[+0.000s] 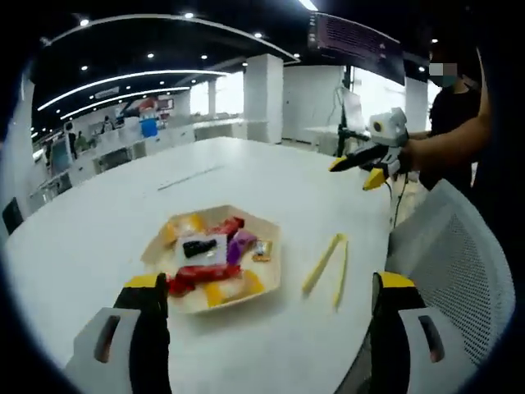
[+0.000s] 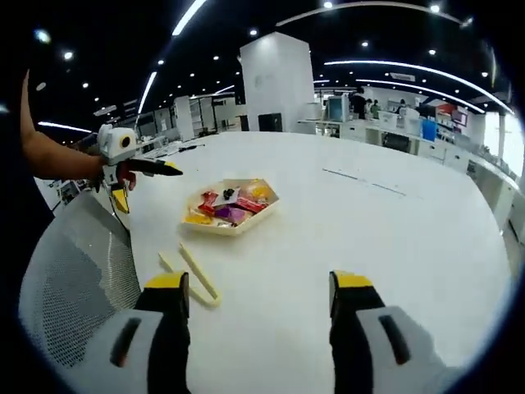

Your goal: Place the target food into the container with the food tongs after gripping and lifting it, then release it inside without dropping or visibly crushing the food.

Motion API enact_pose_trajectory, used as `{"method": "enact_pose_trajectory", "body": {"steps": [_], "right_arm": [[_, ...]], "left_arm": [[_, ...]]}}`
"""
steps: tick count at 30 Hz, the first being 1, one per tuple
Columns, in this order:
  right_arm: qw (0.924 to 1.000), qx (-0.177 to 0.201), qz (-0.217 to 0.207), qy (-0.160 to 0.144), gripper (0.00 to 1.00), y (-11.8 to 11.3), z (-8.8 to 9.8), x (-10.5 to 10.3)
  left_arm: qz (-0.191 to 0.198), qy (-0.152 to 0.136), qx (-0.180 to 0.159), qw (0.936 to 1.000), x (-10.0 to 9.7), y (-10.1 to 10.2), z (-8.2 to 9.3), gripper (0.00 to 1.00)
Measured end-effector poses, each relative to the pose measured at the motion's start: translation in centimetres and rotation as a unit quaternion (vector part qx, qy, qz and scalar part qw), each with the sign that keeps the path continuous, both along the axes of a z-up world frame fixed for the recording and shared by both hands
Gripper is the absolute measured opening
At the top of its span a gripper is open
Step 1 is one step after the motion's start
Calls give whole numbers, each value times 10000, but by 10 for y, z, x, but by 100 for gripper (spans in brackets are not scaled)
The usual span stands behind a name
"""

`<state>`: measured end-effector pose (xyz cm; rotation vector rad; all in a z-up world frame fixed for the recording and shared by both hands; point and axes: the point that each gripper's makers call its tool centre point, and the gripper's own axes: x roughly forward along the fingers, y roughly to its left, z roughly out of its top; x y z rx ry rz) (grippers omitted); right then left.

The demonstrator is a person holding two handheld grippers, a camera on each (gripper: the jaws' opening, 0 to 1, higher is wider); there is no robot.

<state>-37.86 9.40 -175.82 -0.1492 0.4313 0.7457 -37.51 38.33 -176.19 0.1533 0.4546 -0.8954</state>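
**Food tongs not picked up yet, nothing gripped**

The food tongs (image 1: 328,267) lie flat on the white table (image 1: 107,222), just right of the tray (image 1: 271,246) in the left gripper view. The wrapped snacks (image 1: 205,258) sit piled in that tray; which one is the target I can't tell. The tongs rest slightly spread, holding nothing.

Looks like the very start to me: next someone needs to grab the tongs by the arms and swing them over the tray.

The left gripper (image 1: 267,308) hangs above the table with jaws wide apart, empty. The right gripper (image 2: 258,300) is likewise spread and empty, the tongs (image 2: 190,275) just beside its left jaw.
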Motion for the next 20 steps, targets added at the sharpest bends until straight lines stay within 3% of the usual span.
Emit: {"method": "enact_pose_trajectory", "body": {"steps": [3, 8, 15, 20], "right_arm": [[9983, -117, -448, -365, 99, -25, 3, 5], [9983, -180, -508, -227, 100, -41, -12, -10], [9961, -276, -823, 175, 100, -66, -31, -25], [9964, -290, -791, 25, 100, -65, -27, -23]], "left_arm": [[383, -24, -112, 9992, 5, 26, 0, 100], [592, -386, -140, 9974, 5, 53, 4, 100], [751, -286, -215, 9965, 2, 68, 3, 100], [783, -228, -246, 9964, 5, 68, 1, 100]]}}
